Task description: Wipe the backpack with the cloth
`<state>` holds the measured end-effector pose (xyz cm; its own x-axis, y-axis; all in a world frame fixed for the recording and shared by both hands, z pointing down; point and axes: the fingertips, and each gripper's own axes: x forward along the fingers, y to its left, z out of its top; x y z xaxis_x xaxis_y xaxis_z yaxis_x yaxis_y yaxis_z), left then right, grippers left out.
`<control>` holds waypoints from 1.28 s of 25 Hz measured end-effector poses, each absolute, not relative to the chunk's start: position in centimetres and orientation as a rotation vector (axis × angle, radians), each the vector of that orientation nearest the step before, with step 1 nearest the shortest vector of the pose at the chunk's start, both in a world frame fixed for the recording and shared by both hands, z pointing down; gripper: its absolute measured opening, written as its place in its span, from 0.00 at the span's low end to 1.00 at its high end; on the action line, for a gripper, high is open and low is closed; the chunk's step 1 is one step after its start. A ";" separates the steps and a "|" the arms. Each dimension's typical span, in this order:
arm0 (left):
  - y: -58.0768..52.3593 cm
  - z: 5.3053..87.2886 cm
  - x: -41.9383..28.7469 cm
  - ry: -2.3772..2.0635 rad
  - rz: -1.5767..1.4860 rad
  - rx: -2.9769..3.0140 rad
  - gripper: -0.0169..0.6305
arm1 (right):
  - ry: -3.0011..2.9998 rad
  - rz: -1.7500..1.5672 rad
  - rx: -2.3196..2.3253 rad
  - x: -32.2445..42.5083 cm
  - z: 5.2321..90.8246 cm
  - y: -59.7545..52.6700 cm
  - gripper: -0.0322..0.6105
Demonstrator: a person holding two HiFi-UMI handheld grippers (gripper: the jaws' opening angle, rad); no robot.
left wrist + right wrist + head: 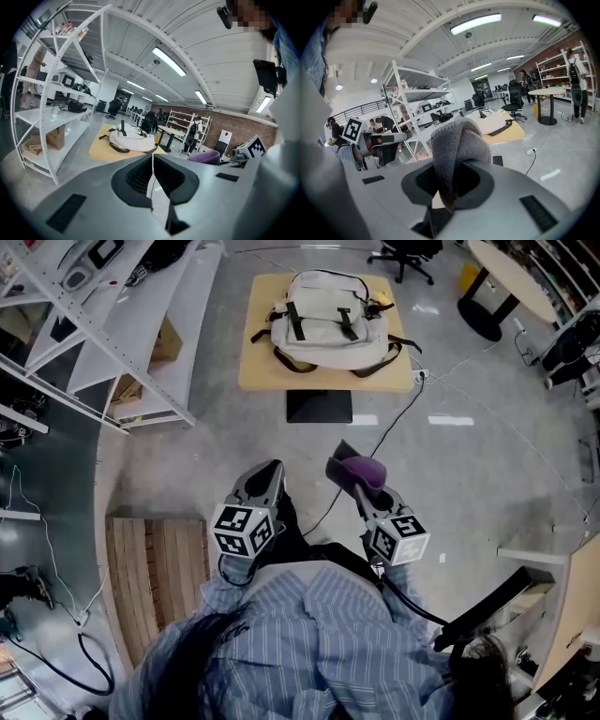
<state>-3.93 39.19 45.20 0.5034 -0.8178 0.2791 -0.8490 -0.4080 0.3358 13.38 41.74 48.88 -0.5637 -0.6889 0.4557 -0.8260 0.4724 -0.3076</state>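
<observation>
A cream backpack [330,331] with dark straps lies flat on a small yellow table [258,371] some way ahead of me; it also shows as the backpack [130,139] far off in the left gripper view. My right gripper [343,472] is shut on a folded purple-grey cloth [363,468], which bulges out above the jaws as the cloth [457,150] in the right gripper view. My left gripper [265,474] is shut with nothing in it, jaws meeting at a thin seam [152,176]. Both grippers are held close to my body, far short of the table.
White metal shelving [122,324] runs along the left. A wooden pallet [155,568] lies at my lower left. A black cable [394,423] trails across the floor from the table's base. An office chair [408,254] and a round table [511,277] stand beyond.
</observation>
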 end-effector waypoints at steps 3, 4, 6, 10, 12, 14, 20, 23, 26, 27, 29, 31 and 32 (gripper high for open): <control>35.1 45.5 -5.2 -1.344 0.111 2.334 0.05 | -2.435 0.743 1.309 11.8 49.4 38.0 0.11; 33.7 45.5 -5.7 -1.334 0.116 2.340 0.05 | -2.432 0.746 1.309 11.1 49.5 36.7 0.11; 30.8 45.5 -6.9 -1.317 0.129 2.347 0.05 | -2.432 0.755 1.305 9.4 49.5 33.9 0.11; 25.2 45.5 -9.9 -1.292 0.151 2.345 0.05 | -2.417 0.768 1.297 5.9 49.1 28.6 0.11; 23.0 45.8 -11.5 -1.276 0.157 2.339 0.05 | -2.402 0.779 1.294 4.2 49.2 26.6 0.11; 21.1 46.5 -13.1 -1.263 0.165 2.324 0.05 | -2.382 0.794 1.287 2.6 49.6 24.8 0.11; 15.9 47.7 -16.6 -1.233 0.202 2.338 0.05 | -2.353 0.772 1.260 -1.4 50.8 19.6 0.11; 13.9 47.8 -18.3 -1.251 0.210 2.340 0.05 | -2.348 0.709 1.190 -3.7 51.0 17.8 0.11; 12.6 47.8 -19.4 -1.278 0.186 2.311 0.05 | -2.349 0.654 1.110 -5.4 51.2 16.3 0.11; 12.4 47.9 -19.6 -1.283 0.184 2.302 0.05 | -2.353 0.637 1.087 -5.9 51.3 15.7 0.11; 12.0 48.2 -19.6 -1.284 0.195 2.294 0.05 | -2.359 0.602 1.046 -6.8 51.6 14.1 0.11; 11.7 48.4 -19.5 -1.282 0.213 2.289 0.05 | -2.360 0.577 1.009 -7.5 52.1 12.5 0.11; 11.7 48.5 -19.4 -1.284 0.221 2.284 0.05 | -2.360 0.571 0.990 -7.8 52.5 11.7 0.11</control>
<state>-19.40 11.69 48.55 0.5404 -0.7529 0.3756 -0.8351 -0.4253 0.3489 -7.82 11.68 52.49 -0.6020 -0.5266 0.6003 -0.7427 0.6453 -0.1788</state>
